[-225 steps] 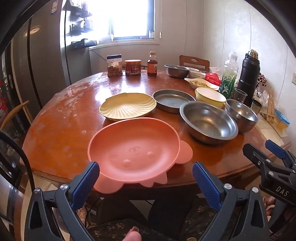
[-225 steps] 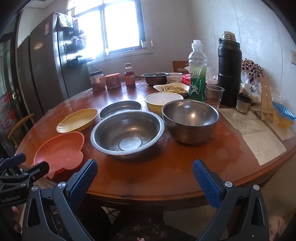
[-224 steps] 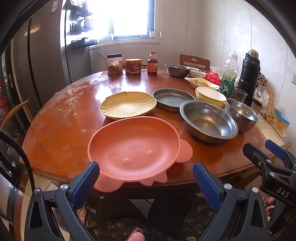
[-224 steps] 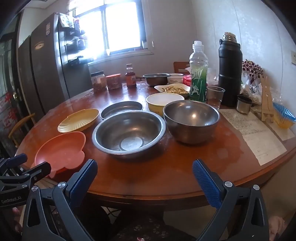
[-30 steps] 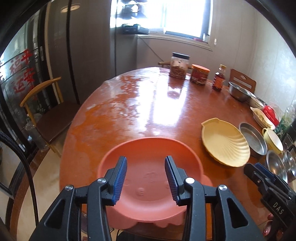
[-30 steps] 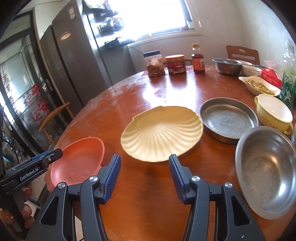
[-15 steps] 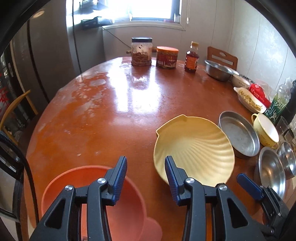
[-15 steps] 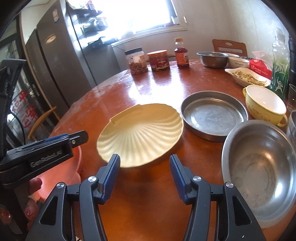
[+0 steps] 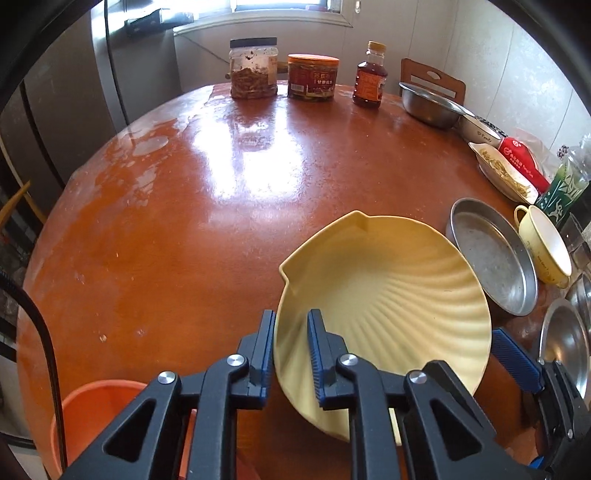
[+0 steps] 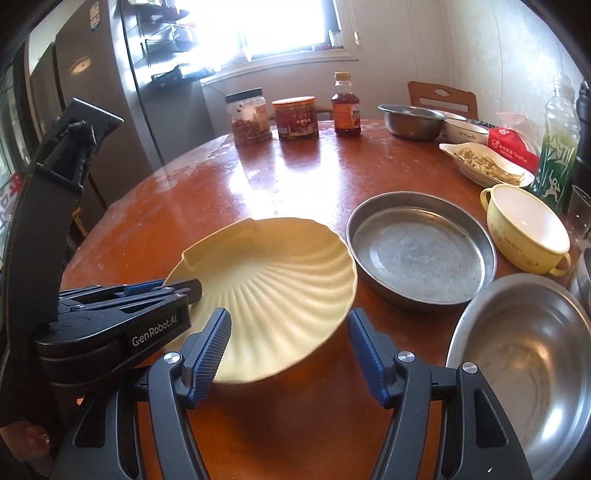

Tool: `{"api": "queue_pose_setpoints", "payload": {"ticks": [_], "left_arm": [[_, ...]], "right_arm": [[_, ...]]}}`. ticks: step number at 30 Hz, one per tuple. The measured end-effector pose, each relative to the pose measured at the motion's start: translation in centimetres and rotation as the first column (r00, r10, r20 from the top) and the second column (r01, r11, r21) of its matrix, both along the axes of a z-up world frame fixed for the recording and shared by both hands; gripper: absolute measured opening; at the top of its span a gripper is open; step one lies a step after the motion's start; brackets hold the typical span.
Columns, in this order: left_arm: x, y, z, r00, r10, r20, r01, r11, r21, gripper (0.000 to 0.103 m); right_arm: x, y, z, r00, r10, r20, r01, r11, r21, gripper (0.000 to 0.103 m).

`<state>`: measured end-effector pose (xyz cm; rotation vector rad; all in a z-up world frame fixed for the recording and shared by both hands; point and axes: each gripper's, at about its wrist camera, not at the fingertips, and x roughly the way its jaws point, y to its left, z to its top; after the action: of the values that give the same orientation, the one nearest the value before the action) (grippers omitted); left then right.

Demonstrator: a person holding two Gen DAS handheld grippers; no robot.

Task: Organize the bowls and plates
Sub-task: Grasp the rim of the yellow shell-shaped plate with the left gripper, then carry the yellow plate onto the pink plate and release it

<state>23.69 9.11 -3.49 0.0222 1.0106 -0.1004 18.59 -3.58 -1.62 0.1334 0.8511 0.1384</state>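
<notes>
Pinching the yellow shell plate (image 9: 384, 295) by its rim at 9 o'clock, the left gripper (image 9: 290, 332) is tilting what looks light, stiff and slippery off the table (image 9: 221, 184), while the right gripper (image 10: 290, 350) is opening empty-jawed under its 6 o'clock edge.

Surface: round, glossy reddish-brown wood (image 9: 229, 206), with pale worn patches near its left edge.
Window: behind the far rim (image 10: 288, 26), blown out with daylight, white sill below.
Walls: pale, faintly patterned (image 10: 509, 55).
Refrigerator: tall, grey-metal, on the left (image 10: 103, 92).
Chairs: wooden backrest beyond the far edge (image 10: 441, 98); another at left (image 9: 18, 201).
</notes>
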Motion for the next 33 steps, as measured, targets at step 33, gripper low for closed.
{"api": "queue_pose_setpoints", "payload": {"ticks": [33], "left_arm": [[-4.7,7.4,6.4,0.983,0.080,0.162,-0.056,0.987,-0.149,0.012]], "right_arm": [[-1.7,2.1,4.9,0.979,0.140,0.150,-0.168,0.966,0.194,0.043]]}}
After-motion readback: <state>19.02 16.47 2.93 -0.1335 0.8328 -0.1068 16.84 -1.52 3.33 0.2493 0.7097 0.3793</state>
